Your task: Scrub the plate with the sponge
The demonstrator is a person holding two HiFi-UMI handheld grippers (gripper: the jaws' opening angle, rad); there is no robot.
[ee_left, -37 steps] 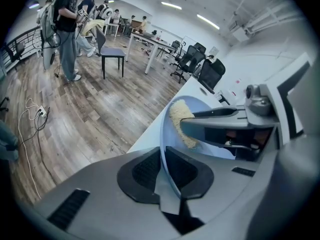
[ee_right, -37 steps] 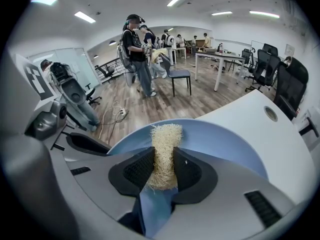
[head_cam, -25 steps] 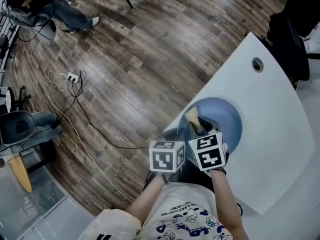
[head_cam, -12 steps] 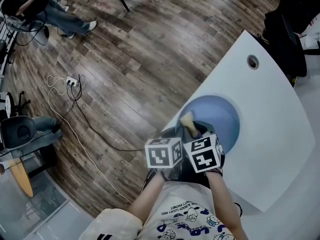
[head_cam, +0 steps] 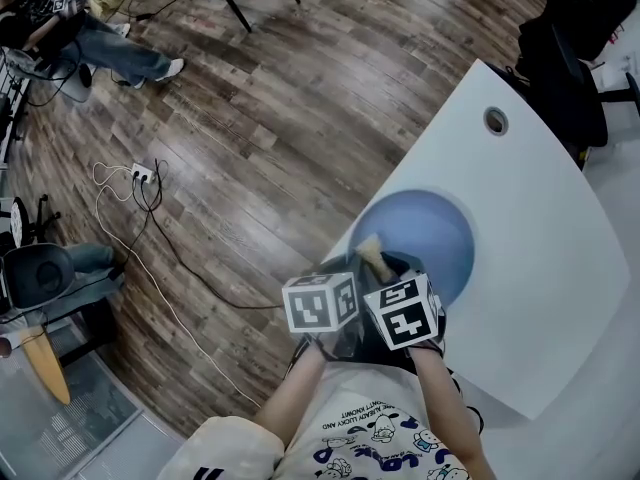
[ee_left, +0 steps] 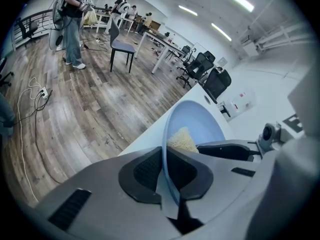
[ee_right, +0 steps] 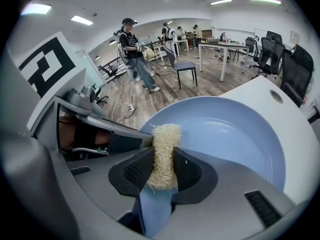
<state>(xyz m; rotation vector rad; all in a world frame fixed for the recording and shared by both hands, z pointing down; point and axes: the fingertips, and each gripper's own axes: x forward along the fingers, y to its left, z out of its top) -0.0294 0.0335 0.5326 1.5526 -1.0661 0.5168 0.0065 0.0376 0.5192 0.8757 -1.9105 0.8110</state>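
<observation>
Left gripper (ee_left: 167, 176): jaws nearly together and closing. The thin rim of the plate (ee_left: 200, 124) runs edge-on between them, with a dark pad against each side of it. The grip sits on the part of the rim nearest me.

Right gripper (ee_right: 162, 171): jaws partly apart and clamped on the sponge (ee_right: 164, 154), a pale, straw-coloured fibrous pad. It stands upright between the pads, squeezed at its middle. Its frayed upper end sticks out past the jaw tips, over the inner face of the plate close to the rim. It looks to be touching the plate there, though I cannot be sure.

The plate is light blue, round and shallow. From the head view it sits at the edge of the white table (head_cam: 540, 268), on the side next to the wooden floor (head_cam: 250, 148). I cannot tell whether its far side rests on the tabletop. The two grippers sit side by side at the plate's near rim, their marker cubes almost touching.

Farther along the table there is a round hole (head_cam: 495, 120), well apart from the plate. A white cable (head_cam: 150, 258) trails across the floor to a power strip (head_cam: 143, 176). In the right gripper view a person (ee_right: 132, 44) stands well back in the room, beside a chair (ee_right: 182, 66).
</observation>
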